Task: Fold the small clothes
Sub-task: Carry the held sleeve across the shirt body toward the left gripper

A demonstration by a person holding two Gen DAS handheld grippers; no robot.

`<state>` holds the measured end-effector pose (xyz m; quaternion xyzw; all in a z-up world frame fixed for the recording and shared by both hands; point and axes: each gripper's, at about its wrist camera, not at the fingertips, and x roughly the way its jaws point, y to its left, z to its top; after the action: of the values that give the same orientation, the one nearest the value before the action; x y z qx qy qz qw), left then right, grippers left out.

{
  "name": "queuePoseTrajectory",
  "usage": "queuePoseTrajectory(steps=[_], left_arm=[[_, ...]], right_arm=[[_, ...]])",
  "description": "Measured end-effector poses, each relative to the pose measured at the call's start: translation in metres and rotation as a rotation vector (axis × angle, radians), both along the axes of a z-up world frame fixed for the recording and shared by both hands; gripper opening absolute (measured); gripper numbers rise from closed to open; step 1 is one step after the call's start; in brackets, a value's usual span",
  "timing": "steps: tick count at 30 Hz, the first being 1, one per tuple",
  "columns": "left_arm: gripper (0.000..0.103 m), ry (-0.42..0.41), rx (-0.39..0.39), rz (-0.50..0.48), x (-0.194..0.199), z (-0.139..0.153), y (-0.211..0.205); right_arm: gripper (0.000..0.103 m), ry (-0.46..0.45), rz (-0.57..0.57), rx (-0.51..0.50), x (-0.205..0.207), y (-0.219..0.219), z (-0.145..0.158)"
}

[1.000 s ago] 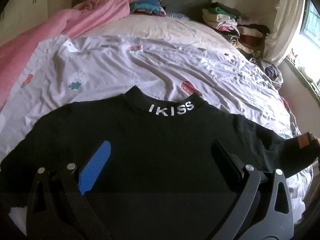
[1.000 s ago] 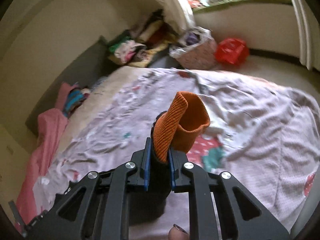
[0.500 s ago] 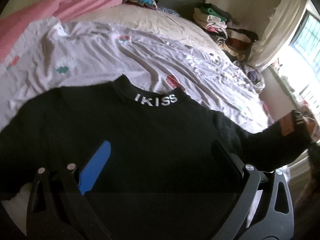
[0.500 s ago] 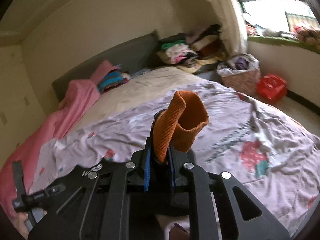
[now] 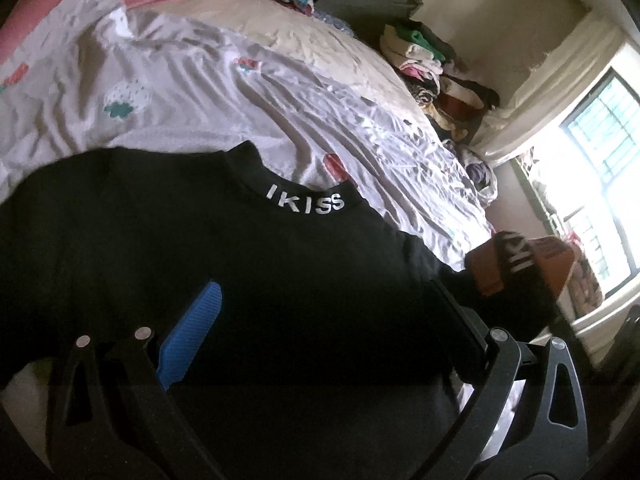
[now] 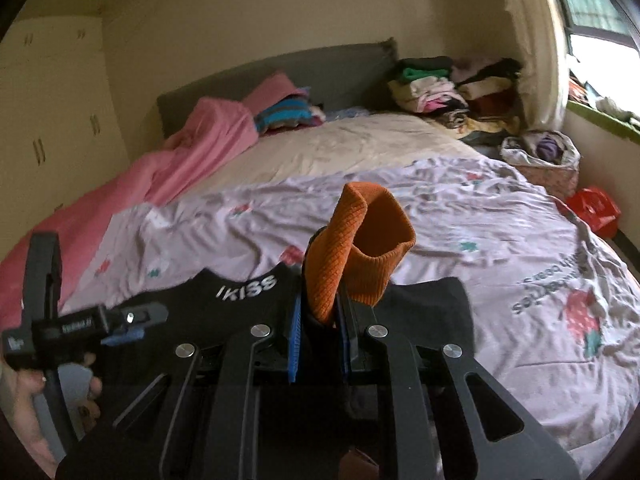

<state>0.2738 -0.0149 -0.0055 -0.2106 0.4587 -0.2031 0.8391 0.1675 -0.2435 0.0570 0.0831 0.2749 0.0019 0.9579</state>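
**A:** Judging by how it drapes, the black top (image 5: 224, 264) is light and floppy knit. It lies spread face-up on the lilac bedsheet (image 5: 208, 120), its lettered collar (image 5: 306, 202) pointing toward the head of the bed, and it will sag wherever nothing holds it.

**B:** And the sleeve?

**A:** The right gripper (image 6: 318, 332) has its pads pressed together on the orange ribbed cuff (image 6: 360, 256), which stands up above the fingertips and folds over on itself. Ribbing is thicker and springier than the body cloth, so I'd expect it to sit firmly between the pads without slipping.

**B:** What about the other one?

**A:** The left gripper (image 5: 320, 332) is spread wide over the chest of the top, blue pad (image 5: 192, 336) on one side, nothing between the fingers. I can't tell whether it touches the cloth.

**B:** Where would you take hold next?

**A:** The cuff is a good handle for laying the sleeve across the chest. For the body, I'd pinch a seam or hem, at the shoulder or the bottom edge, where the doubled fabric gives the pads something to bite. A pinch mid-panel would probably just bunch one layer.

**B:** Any risk?

**A:** Nothing fragile. Soft knit drags and wrinkles on a rumpled sheet, so lift, don't slide.
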Motion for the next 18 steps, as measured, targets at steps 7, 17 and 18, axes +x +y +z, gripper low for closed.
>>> queuePoseTrajectory(steps=[7,17,18], left_arm=[[0.083,0.052,-0.081,-0.002,0.005,-0.015,0.008],[0.056,0.143,-0.108,-0.115,0.000,-0.041,-0.021],[0.056,0.150,-0.094,-0.127,-0.002,-0.043,-0.026]], right_arm=[[0.020,0.057,0.087,-0.011,0.014,0.038,-0.027],[0.036,0.116,0.103,0.058,-0.008,0.024,-0.042],[0.037,0.131,0.085,0.061,-0.011,0.017,-0.045]])
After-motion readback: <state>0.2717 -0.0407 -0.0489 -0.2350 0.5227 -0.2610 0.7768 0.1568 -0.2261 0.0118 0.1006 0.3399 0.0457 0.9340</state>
